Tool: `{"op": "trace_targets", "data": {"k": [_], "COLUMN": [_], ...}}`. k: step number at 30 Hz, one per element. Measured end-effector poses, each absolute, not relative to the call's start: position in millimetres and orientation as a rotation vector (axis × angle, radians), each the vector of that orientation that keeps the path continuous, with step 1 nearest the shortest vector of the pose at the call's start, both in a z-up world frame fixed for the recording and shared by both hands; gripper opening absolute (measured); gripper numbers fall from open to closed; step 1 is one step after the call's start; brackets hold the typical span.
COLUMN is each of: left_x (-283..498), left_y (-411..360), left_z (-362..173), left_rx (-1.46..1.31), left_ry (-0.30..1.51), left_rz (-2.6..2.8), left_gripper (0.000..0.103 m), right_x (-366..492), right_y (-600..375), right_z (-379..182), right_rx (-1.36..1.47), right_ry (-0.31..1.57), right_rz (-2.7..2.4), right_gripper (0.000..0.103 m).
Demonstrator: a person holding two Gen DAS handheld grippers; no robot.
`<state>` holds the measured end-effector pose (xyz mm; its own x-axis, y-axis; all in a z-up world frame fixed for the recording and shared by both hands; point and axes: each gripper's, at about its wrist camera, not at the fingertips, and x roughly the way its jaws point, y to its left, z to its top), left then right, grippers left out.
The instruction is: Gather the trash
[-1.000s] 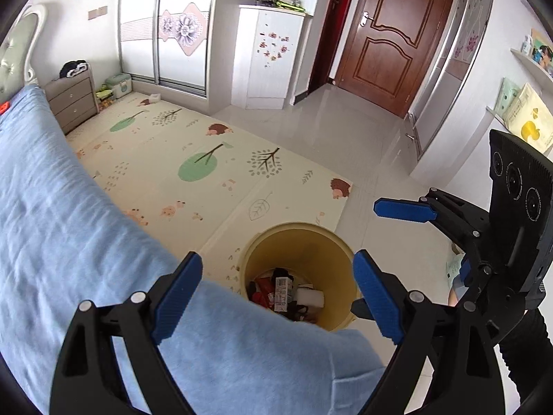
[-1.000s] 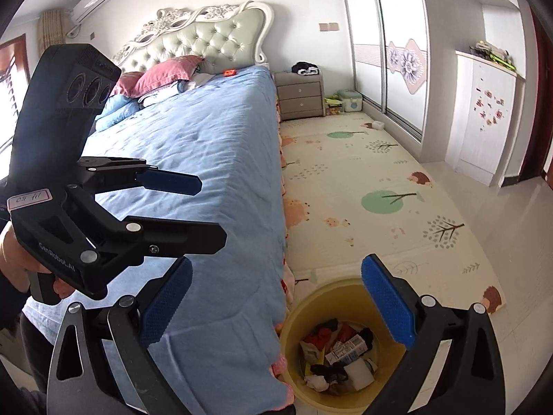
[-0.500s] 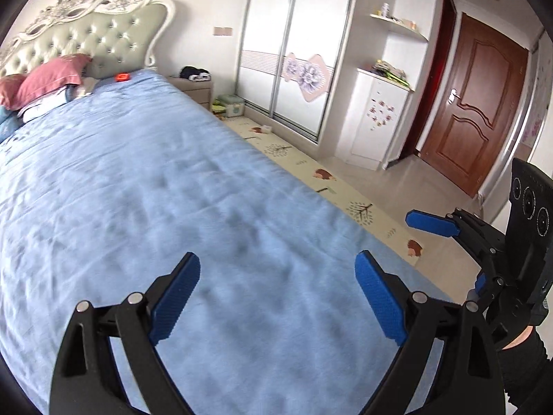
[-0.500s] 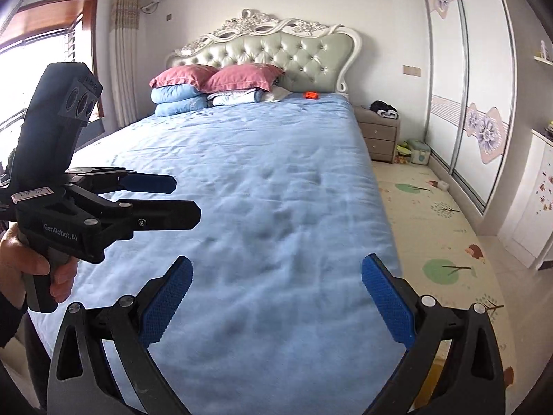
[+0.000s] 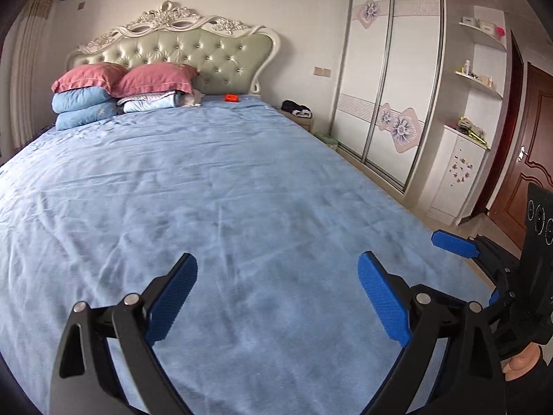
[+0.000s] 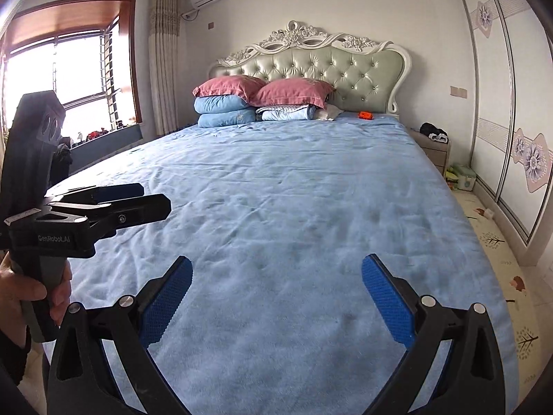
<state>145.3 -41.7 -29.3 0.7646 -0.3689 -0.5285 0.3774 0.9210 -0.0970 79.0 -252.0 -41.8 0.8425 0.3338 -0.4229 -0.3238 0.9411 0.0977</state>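
Both views sweep the blue bed (image 5: 242, 180); the small orange thing (image 5: 231, 98) by the headboard is too far off to make out. The yellow bin seen a second ago has gone (both views swung away). The left gripper (image 5: 276, 297) has just been opening, nothing between; the right gripper (image 6: 276, 301) is spread, empty. "GenRobot.AI" reads on the left one.

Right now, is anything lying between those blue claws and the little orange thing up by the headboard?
Nothing visible. Only bare blue bedsheet lies between both open grippers, left and right, and the orange item. The pillows sit off to its left.
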Motion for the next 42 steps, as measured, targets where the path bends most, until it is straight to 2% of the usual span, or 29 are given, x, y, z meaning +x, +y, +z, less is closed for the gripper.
{"op": "trace_targets", "data": {"k": [9,17,42], "left_x": [144,142,136], "left_y": [-1,11,2], "left_z": [-31,-26,-26], "left_rx": [-0.030,-0.054,-0.023], "left_ry": [0.532,0.478,0.434], "left_rz": [-0.323,-0.258,-0.144], "left_gripper": [0.099,0.099,0.099], "right_x": [85,88,92], "right_y": [-221,-217,-233], "right_z": [-34,-38,-47], "right_rx": [-0.029,-0.038,0.042], "right_ry": [0.395,0.383,0.407], "right_rz": [0.313,0.313,0.324], "right_gripper": [0.095,0.095,0.095]}}
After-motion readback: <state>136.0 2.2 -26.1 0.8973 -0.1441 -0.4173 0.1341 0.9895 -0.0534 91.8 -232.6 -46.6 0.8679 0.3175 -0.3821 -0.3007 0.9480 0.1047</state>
